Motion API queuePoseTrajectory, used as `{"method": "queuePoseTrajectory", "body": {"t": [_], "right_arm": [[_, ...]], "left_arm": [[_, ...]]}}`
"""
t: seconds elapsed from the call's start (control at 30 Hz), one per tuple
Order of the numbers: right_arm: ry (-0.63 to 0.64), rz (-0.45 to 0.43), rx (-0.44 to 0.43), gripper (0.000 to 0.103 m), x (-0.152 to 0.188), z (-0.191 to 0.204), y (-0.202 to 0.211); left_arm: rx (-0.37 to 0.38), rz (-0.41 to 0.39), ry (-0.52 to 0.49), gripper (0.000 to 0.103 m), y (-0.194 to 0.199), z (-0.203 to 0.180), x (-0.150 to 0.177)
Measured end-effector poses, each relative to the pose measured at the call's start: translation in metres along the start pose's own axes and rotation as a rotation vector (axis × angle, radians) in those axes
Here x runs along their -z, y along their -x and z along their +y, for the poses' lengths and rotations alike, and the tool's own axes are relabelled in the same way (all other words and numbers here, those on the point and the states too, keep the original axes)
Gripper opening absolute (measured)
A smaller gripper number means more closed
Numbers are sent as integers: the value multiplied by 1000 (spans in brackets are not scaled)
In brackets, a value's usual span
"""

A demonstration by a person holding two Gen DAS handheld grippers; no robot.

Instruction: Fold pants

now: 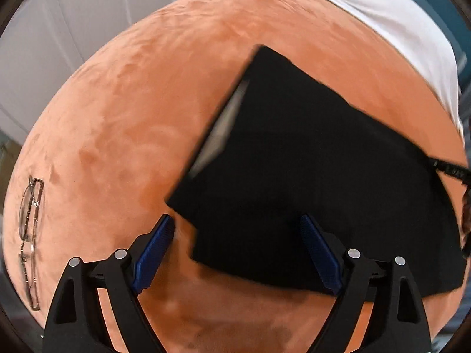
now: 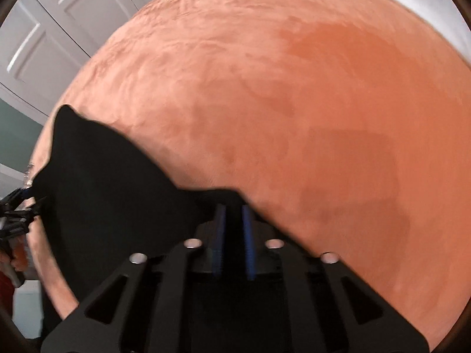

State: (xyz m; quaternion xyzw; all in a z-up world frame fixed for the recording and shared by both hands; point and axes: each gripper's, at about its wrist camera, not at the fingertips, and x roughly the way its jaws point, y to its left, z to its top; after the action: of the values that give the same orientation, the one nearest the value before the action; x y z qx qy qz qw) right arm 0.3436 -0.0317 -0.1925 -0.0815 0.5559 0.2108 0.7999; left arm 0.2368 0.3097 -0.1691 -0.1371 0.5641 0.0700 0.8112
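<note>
Black pants (image 1: 309, 161) lie folded in a flat bundle on an orange velvety cover (image 1: 132, 117); a pale strip shows along their left edge. My left gripper (image 1: 238, 220) hangs open above the bundle's near left corner, and its blue pads (image 1: 156, 250) do not press the cloth. At the right edge the right gripper (image 1: 450, 170) meets the pants' far corner. In the right wrist view my right gripper (image 2: 233, 209) is shut on an edge of the pants (image 2: 112, 191), with black cloth between the blue pads. The left gripper (image 2: 17, 206) shows at the far left.
A pair of metal-framed glasses (image 1: 29, 235) lies on the cover near its left edge. White fabric (image 1: 382, 14) lies along the cover's far right side. White panelled doors (image 2: 44, 29) stand beyond the cover (image 2: 294, 103), which stretches bare to the right of the pants.
</note>
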Motion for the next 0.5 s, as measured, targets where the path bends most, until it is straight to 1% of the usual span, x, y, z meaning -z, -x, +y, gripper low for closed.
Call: {"method": "queuePoseTrajectory", "body": {"t": [0.03,0.07,0.13,0.17,0.2,0.23,0.27,0.3,0.33,0.37,0.4,0.43,0.47,0.5], "right_arm": [[-36,-17,8,3,-6,-6,-1],[-71,-61,53,0,-12,-12,1],[-110,-113,76,0,-15,-21,10],[-196,-183,66,0,-9,-32,27],[-216,-203,52,1,-5,-34,35],[-245,-264,-11,1,12,-36,58],[-239,-276,-27,1,21,-34,66],[-216,-286,-46,1,41,-27,78],[-206,-284,-52,1,50,-23,81],[-182,-255,-75,1,70,-13,79],[-167,-216,-81,1,80,-4,66],[-156,-177,-63,1,80,4,46],[-172,-166,-33,1,77,-1,32],[-190,-168,-28,0,75,-6,27]], "left_arm": [[-8,-17,10,86,1,3,-4],[-16,-31,33,86,-1,10,-12],[8,-10,75,86,-2,19,-20],[-4,-22,94,83,5,22,-21],[-10,-48,102,81,14,24,-22],[3,-87,92,81,29,23,-23],[15,-105,84,81,38,21,-22],[33,-128,66,83,50,16,-19],[46,-141,51,83,57,11,-15],[57,-146,29,84,62,2,-11],[51,-140,11,85,62,-7,-6],[30,-121,-13,86,56,-19,0],[5,-105,-37,87,49,-29,3],[-41,-83,-66,87,39,-39,6]]}}
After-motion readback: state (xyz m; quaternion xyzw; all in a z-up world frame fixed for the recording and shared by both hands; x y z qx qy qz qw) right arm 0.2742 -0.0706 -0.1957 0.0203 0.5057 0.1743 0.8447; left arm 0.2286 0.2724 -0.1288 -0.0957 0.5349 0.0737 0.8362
